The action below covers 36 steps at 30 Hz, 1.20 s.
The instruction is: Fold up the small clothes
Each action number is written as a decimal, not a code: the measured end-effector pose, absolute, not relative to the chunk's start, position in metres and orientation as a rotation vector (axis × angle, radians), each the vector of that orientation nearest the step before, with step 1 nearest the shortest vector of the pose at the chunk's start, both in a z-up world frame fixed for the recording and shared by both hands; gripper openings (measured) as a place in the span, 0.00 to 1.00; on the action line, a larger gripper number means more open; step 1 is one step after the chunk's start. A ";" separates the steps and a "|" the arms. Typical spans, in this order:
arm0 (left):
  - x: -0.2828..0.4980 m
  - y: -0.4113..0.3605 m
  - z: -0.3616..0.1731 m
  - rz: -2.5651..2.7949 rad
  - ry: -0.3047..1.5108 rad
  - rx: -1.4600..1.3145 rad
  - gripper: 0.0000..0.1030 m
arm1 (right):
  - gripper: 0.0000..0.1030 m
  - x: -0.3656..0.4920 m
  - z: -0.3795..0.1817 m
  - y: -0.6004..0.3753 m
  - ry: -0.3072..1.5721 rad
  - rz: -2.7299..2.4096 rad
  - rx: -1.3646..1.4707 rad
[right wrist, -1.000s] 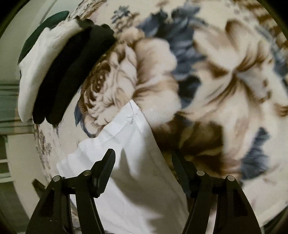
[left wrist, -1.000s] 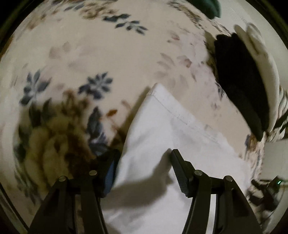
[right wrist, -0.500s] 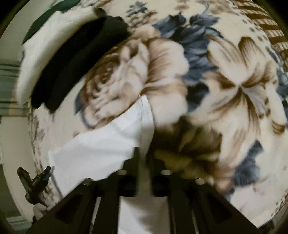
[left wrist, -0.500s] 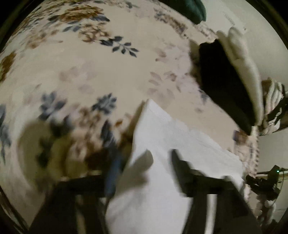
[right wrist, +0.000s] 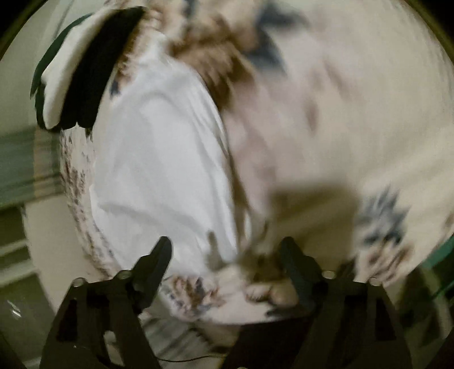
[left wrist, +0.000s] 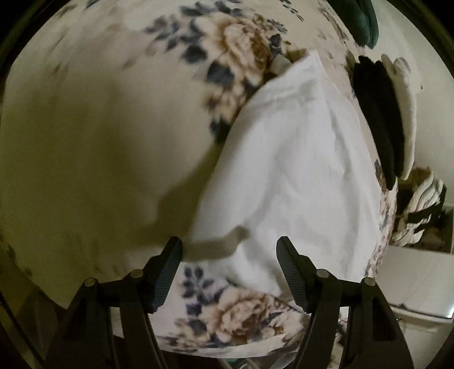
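A white garment [left wrist: 298,170] lies folded on the floral blanket [left wrist: 99,127], long and narrow, running away from me. It also shows in the right wrist view [right wrist: 159,159], which is blurred. My left gripper [left wrist: 228,255] is open and empty above the garment's near edge. My right gripper [right wrist: 225,255] is open and empty over the garment's near right edge.
A stack of folded black and cream clothes [left wrist: 388,119] lies beyond the garment near the bed's edge, also in the right wrist view [right wrist: 82,68]. A dark green item [left wrist: 366,20] lies further back. A striped bundle [left wrist: 422,207] sits off the bed at right.
Both grippers have let go and pulled back from the garment. The right gripper, shut half a second ago, is now open. The garment now lies flat and longer in view.
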<state>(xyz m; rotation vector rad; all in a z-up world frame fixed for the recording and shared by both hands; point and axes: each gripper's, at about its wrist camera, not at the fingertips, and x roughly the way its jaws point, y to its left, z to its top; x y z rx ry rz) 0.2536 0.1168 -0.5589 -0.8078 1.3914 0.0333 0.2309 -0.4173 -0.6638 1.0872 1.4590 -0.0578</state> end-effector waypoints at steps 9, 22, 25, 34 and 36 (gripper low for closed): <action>0.230 0.089 -0.590 0.008 1.362 -1.025 0.65 | 0.83 0.232 -0.725 -0.364 1.311 0.055 1.220; 0.243 0.084 -0.583 0.202 1.076 -1.067 0.15 | 0.37 0.238 -0.716 -0.356 1.191 0.030 1.244; 0.244 0.079 -0.567 0.196 1.064 -1.019 0.10 | 0.14 0.245 -0.713 -0.356 1.210 0.008 1.235; 0.224 0.087 -0.433 0.019 1.041 -0.926 0.09 | 0.10 0.230 -0.596 -0.354 1.252 0.109 1.176; 0.210 0.088 -0.403 -0.011 1.088 -0.913 0.09 | 0.10 0.215 -0.557 -0.358 1.274 0.130 1.174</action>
